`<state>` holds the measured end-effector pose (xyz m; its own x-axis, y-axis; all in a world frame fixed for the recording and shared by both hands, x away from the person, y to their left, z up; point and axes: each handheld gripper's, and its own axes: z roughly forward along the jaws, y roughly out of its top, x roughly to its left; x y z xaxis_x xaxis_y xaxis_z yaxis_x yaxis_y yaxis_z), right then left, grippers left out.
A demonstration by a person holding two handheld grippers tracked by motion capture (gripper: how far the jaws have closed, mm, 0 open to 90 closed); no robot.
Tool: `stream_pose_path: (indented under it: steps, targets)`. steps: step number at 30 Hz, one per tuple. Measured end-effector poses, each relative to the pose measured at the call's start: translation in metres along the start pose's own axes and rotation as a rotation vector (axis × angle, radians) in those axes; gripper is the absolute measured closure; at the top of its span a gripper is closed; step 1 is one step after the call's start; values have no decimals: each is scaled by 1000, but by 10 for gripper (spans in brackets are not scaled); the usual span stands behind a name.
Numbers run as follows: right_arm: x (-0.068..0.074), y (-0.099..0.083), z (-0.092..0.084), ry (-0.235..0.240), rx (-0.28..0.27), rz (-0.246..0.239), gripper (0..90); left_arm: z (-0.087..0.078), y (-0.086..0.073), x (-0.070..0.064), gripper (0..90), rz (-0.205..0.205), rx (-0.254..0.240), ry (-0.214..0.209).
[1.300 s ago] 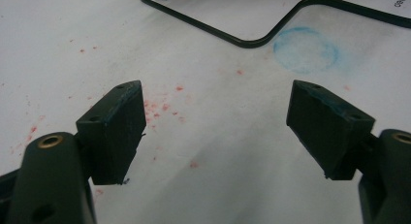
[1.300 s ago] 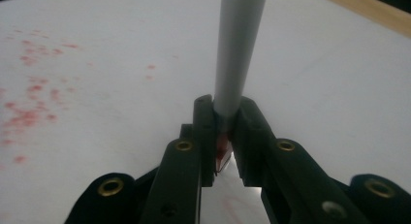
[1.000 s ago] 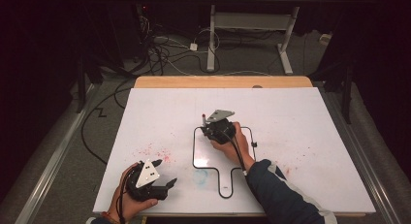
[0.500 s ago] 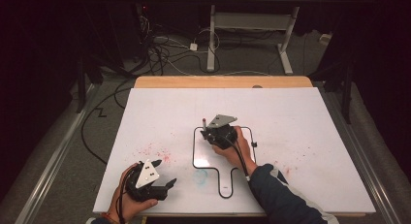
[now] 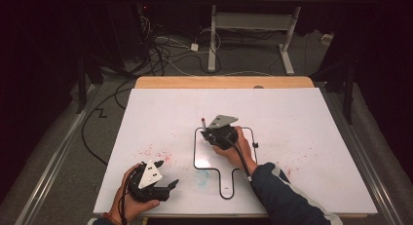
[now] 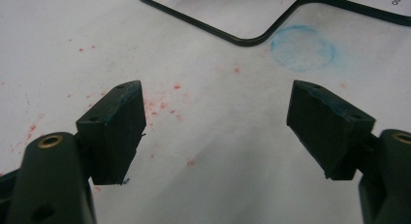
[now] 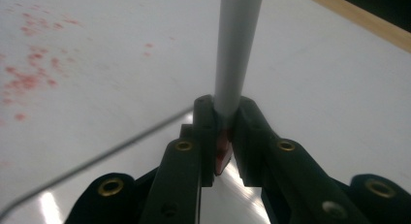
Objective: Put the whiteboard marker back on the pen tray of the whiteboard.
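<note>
A small paddle-shaped whiteboard with a black rim lies flat on the big white table. Over its upper left corner my right gripper is shut on a grey-barrelled marker, which stands up and a little leftward, its far end red. In the right gripper view the marker rises from between the closed jaws of the right gripper, with a red part pinched in the pads, and the board's rim runs below. My left gripper rests near the front left edge, open and empty.
Red marker specks dot the table left of the small board, and more lie to its right. A blue smudged circle sits beside the board's handle. A wooden strip borders the far edge, with cables on the floor behind.
</note>
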<state>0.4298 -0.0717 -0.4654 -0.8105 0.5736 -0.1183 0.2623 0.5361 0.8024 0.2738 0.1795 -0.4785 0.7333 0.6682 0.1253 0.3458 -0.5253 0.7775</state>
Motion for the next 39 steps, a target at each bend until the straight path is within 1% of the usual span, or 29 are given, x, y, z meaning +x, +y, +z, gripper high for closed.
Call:
stream_pose_path:
  steps: [2, 3, 5, 7, 8, 10, 12, 14, 15, 17, 19, 20, 21, 22, 23, 24, 25, 26, 29, 32, 33, 34, 35, 36, 37, 38, 39]
  targets:
    - [10, 6, 7, 37, -1, -2, 816, 0, 0, 1, 207, -2, -1, -3]
    - [17, 9, 10, 30, 9, -22, 815, 0, 0, 1, 208, 1, -1, -3]
    - [21, 11, 12, 9, 10, -54, 815, -1, -1, 1, 208, -2, -10, -4]
    - [16, 10, 10, 12, 21, -41, 815, -2, -1, 2, 208, 0, -9, -5]
    - [12, 9, 7, -2, 31, -34, 815, -2, -1, 2, 208, 0, -10, -4]
    - [4, 5, 1, -38, 45, -40, 815, -2, 0, 2, 208, 2, -11, -4]
    - [-4, -1, -6, -54, 44, -29, 815, -2, 0, 1, 208, 4, -9, -3]
    - [-11, -7, -14, -80, 49, -19, 815, -1, 1, 1, 207, 8, -6, -3]
    - [-14, -10, -16, -87, 46, -6, 815, -1, 1, 0, 208, 9, -5, -3]
    - [-18, -12, -19, -96, 43, 0, 815, 0, 1, 0, 208, 7, -2, -4]
    - [-19, -14, -19, -95, 34, 17, 815, 1, 1, 0, 208, 8, 0, -4]
    - [-18, -14, -19, -94, 30, 14, 816, 1, 1, 0, 208, 8, -1, -5]
    - [-16, -14, -18, -81, 23, 15, 815, 1, 1, 0, 208, 8, 0, -7]
    - [-15, -14, -16, -52, 12, 25, 815, 1, 1, 0, 208, 10, 2, -8]
    - [-12, -13, -14, -32, 1, 19, 816, 2, 1, 0, 208, 10, 4, -8]
    - [-7, -11, -12, -30, 4, 11, 815, 2, 1, 1, 208, 9, 3, -9]
    - [-4, -9, -10, -11, -2, -3, 815, 2, 1, 1, 208, 8, 1, -10]
    - [0, -8, -7, 7, -11, 8, 815, 2, 1, 1, 208, 8, 0, -10]
    - [11, -3, -1, 31, -13, -17, 815, 2, 2, 1, 208, 9, -3, -15]
    - [17, -1, 2, 20, -13, -41, 815, 2, 2, 2, 208, 12, -2, -18]
    - [17, -1, 1, 16, -13, -29, 815, 2, 2, 2, 208, 11, -3, -18]
    - [14, -2, 0, 14, -10, -31, 816, 2, 2, 2, 208, 10, -3, -19]
    - [13, -4, -3, 3, -5, -23, 815, 2, 2, 2, 208, 11, -3, -18]
    - [10, -6, -6, -10, -2, -31, 815, 2, 2, 2, 208, 12, -3, -18]
    - [7, -9, -10, -21, 2, -29, 816, 2, 2, 2, 208, 13, -4, -17]
    - [2, -13, -14, -26, 0, -25, 815, 2, 3, 2, 208, 12, -5, -17]
    - [-3, -18, -21, -44, 3, -11, 815, 2, 3, 2, 208, 12, -5, -16]
